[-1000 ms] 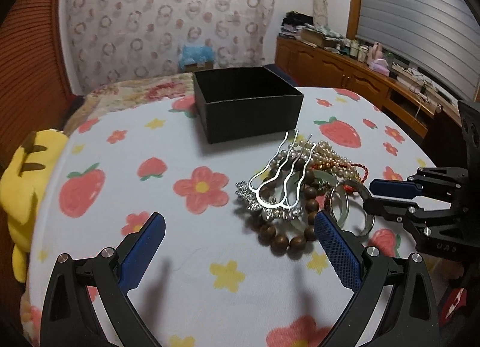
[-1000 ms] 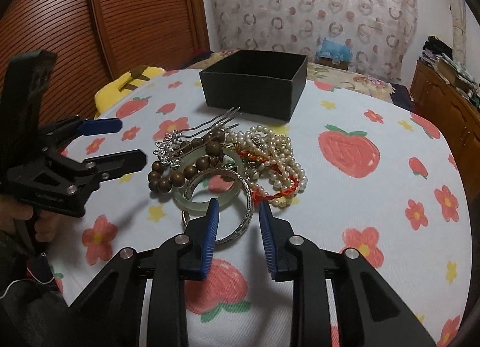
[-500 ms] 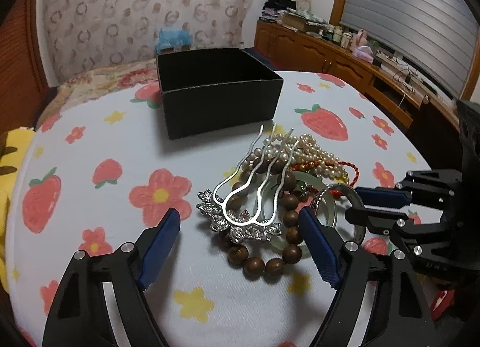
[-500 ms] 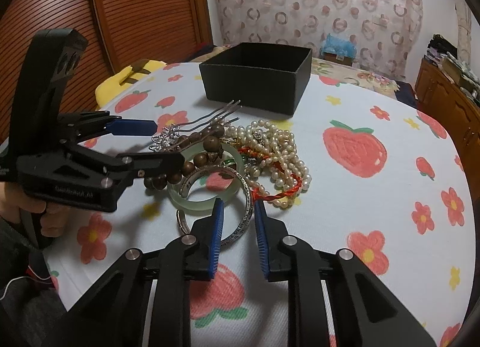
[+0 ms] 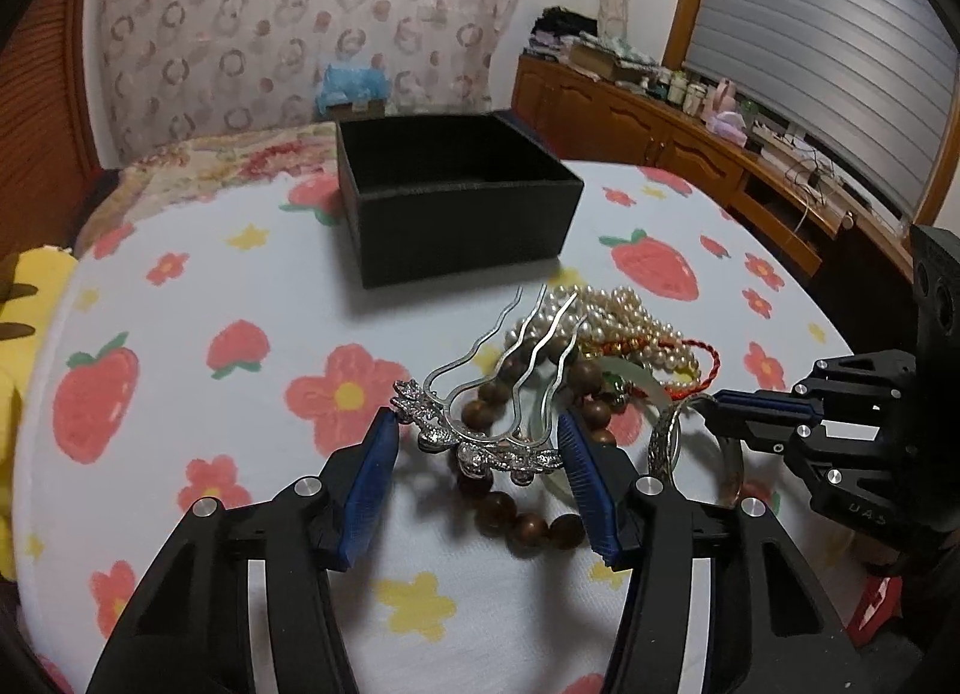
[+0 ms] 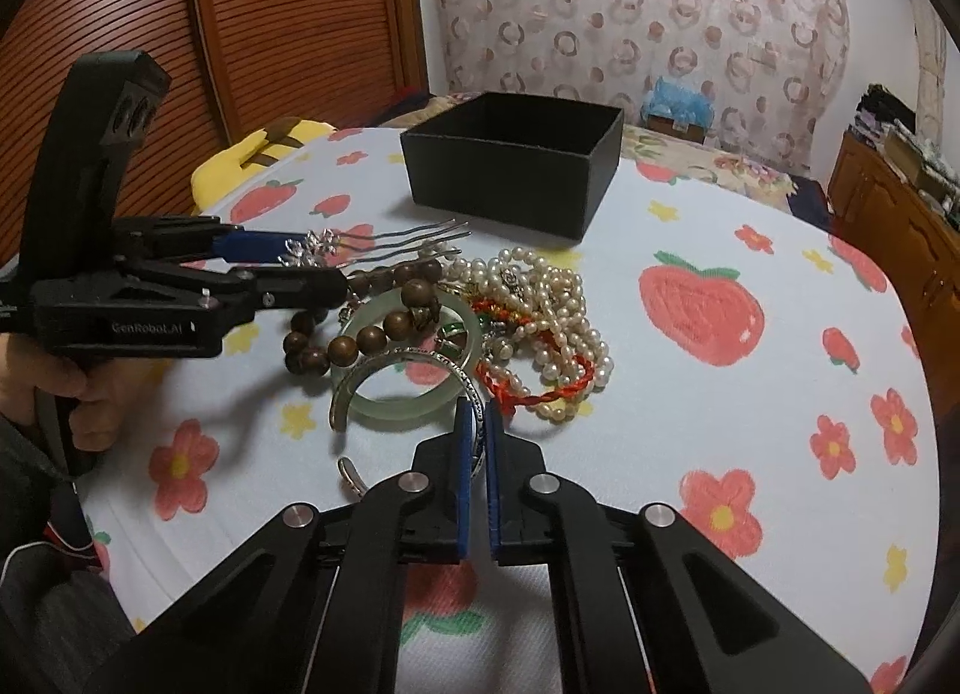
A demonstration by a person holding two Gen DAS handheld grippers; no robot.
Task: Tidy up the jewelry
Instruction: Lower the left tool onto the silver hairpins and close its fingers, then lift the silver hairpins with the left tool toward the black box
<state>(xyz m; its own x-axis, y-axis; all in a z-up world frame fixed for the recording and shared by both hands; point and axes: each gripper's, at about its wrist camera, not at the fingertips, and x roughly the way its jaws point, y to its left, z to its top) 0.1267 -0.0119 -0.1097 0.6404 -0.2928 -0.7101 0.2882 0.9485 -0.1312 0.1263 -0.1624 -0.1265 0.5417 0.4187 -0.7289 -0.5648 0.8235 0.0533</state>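
1. Round table under a white tablecloth printed with red strawberries and flowers (image 6: 750,202), in a bedroom; jewellery heaped near its middle.
2. Nearest on the right: right gripper (image 6: 477,424) closed almost fully, blue pads pinching the rim of an engraved silver open bangle (image 6: 414,357), bangle resting on the cloth at the near edge of the heap.
3. Nearest on the left: left gripper (image 5: 477,430) about half open, pads set at either end of the jewelled head of a silver four-pronged hair comb (image 5: 474,457); left pad touching, firm grip not certain.
4. Just beyond and beneath: brown wooden bead bracelet (image 5: 528,526) under the comb, pale green jade bangle (image 6: 396,409) overlapped by the silver one, then white pearl strands (image 6: 558,298) tangled with a red braided cord (image 6: 558,388).
5. Farther back, well apart from the heap: open black rectangular box (image 5: 462,226), nothing visible inside.
6. Step judged: picking the first pieces.
7. Next, probably: squeeze the left pads shut, lift both pieces slowly and clear of beads and pearls, carry over the box wall, release inside.
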